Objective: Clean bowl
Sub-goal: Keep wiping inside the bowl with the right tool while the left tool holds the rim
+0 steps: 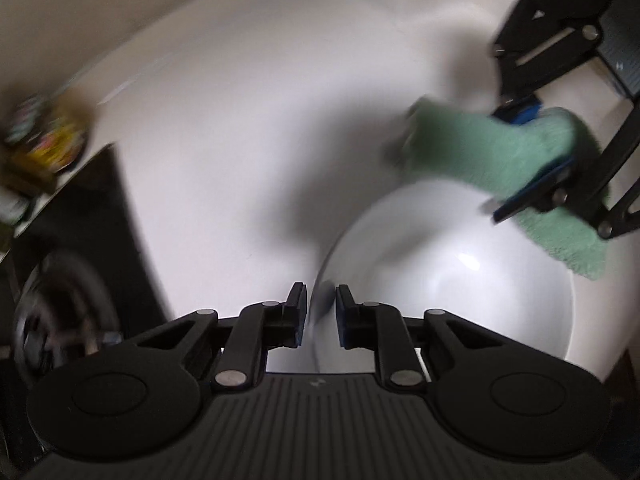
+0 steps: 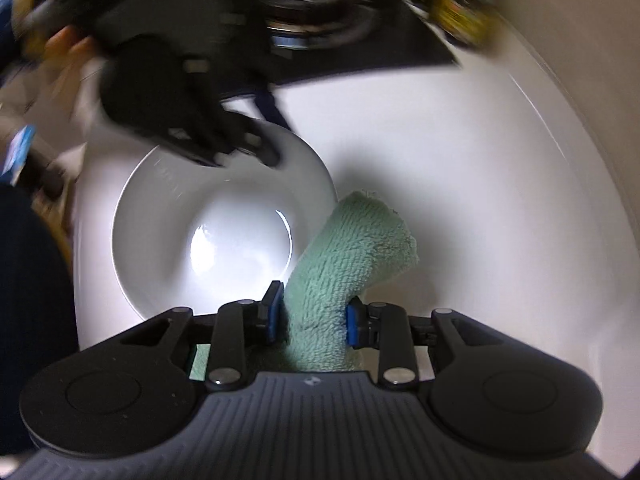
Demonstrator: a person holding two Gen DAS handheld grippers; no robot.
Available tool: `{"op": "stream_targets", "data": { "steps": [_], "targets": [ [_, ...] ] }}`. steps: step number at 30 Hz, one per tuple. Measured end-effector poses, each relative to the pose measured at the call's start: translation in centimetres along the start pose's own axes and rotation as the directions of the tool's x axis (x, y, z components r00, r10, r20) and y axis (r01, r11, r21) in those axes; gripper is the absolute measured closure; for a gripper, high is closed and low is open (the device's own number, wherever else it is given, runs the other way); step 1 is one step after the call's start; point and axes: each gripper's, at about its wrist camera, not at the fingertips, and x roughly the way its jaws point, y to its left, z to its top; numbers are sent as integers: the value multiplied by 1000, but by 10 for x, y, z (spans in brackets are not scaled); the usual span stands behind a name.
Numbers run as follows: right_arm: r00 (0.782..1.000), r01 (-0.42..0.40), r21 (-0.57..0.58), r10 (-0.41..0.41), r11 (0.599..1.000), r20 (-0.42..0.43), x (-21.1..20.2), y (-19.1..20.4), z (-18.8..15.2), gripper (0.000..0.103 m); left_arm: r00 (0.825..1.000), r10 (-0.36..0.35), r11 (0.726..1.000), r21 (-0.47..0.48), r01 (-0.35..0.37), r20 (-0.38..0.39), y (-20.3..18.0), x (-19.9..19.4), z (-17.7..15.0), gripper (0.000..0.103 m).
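Gripping the folded green cloth (image 2: 352, 264), the right gripper (image 2: 310, 316) is hanging just right of the white bowl (image 2: 224, 216) on the white counter (image 2: 460, 184) — cloth outside the rim, pointing far-right. Across it, the left gripper (image 1: 322, 312) is straddling the bowl's far rim (contact unclear).

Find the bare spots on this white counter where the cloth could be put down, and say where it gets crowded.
Free: the wide white counter beyond the green cloth, up to the wall. Crowded: around the white bowl, where the left gripper straddles the rim, and by the black stovetop and packets.
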Motion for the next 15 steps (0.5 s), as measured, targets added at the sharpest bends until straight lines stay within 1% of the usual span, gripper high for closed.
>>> {"op": "stream_targets", "data": {
  "steps": [3,5,7,8,10,11,12,13,15],
  "targets": [
    [998,-58,-38,58,998,0,2,-10,4,76,995,-78,994,67,82,-57,4,13,15,83],
    [996,-93,-38,93,995,-5,5,-16,7,76,988,-124,986,96,133,-86,6,20,21,83],
    [992,-126,-28,126,992,-13,8,-23,10,76,980,-165,980,98,176,-109,9,25,26,84],
    [990,-140,-2,140,990,-18,10,-27,12,76,976,-183,978,81,193,-115,11,27,28,84],
    [988,-151,123,154,981,-19,15,-39,12,76,974,-199,978,35,204,-110,15,28,27,83],
    [989,-143,187,147,972,-7,19,-42,10,76,976,-199,980,5,200,-93,17,28,24,81],
    [991,-131,248,132,960,9,21,-44,7,76,979,-193,981,-31,191,-73,18,27,20,75],
    [993,-117,320,113,940,30,23,-45,3,76,981,-185,981,-70,181,-53,19,26,16,74],
    [995,-92,464,65,881,76,25,-45,-8,77,986,-169,975,-148,165,-16,21,24,7,69]
  ]
}}
